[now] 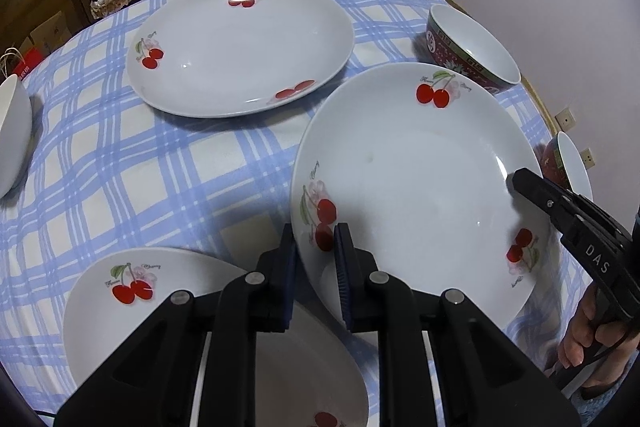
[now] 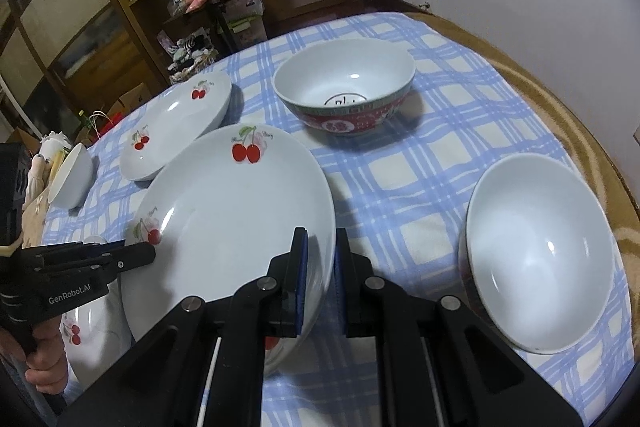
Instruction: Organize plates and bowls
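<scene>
Left hand-held gripper (image 1: 315, 239) clenched on left rim of the raised, tilted cherry plate (image 1: 420, 183) | right hand-held gripper (image 2: 321, 247) clenched on its right rim | second cherry plate (image 1: 240, 47) lying beyond on checked table (image 1: 120, 167) | red patterned bowl (image 2: 348, 91) and white bowl (image 2: 540, 255) standing to the right.

- three cherry plates on the table (image 1: 120, 155): far plate (image 1: 240, 47), middle plate (image 1: 420, 187), near plate (image 1: 168, 307)
- two red patterned bowls: (image 2: 348, 95), (image 2: 540, 251)
- one plain white bowl (image 2: 72, 175), left of the far plate
- two tools: (image 1: 316, 267), (image 2: 320, 267)
</scene>
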A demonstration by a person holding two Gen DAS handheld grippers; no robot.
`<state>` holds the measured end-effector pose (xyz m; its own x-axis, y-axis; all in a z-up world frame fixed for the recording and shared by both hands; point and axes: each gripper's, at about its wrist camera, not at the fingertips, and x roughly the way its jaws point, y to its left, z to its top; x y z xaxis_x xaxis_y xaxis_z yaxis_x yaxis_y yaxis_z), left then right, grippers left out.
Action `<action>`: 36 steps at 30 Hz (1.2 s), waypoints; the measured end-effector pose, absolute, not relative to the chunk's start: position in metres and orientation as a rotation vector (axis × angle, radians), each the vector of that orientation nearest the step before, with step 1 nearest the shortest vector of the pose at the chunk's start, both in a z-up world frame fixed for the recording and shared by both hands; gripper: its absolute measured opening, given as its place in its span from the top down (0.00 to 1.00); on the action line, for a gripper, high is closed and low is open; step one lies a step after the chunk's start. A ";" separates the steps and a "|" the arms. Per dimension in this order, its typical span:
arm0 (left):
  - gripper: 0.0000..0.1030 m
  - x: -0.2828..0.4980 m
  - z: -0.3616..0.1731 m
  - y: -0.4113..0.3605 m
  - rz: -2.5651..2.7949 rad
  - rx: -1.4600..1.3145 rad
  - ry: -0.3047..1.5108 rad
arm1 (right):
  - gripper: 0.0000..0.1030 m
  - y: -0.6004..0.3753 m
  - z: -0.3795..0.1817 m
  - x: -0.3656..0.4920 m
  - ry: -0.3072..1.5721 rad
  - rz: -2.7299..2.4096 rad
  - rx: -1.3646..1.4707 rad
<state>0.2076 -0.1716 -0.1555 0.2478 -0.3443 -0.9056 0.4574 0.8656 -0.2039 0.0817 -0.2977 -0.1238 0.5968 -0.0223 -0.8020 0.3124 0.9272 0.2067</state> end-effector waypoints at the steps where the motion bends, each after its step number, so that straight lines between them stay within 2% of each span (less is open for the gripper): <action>1: 0.83 0.207 -0.155 -0.172 -0.548 0.110 1.198 | 0.87 -0.298 -0.123 0.081 0.913 -0.199 0.344; 29: 0.83 0.190 -0.118 -0.149 -0.502 0.073 1.145 | 0.87 -0.289 -0.098 0.070 0.823 -0.143 0.355; 34: 0.83 0.185 -0.117 -0.135 -0.462 0.076 1.150 | 0.91 -0.280 -0.094 0.072 0.804 -0.098 0.367; 35: 0.87 0.182 -0.115 -0.131 -0.471 0.066 1.143 | 0.92 -0.278 -0.093 0.072 0.799 -0.088 0.371; 36: 0.98 0.179 -0.112 -0.131 -0.534 0.029 1.145 | 0.92 -0.276 -0.093 0.073 0.797 -0.072 0.376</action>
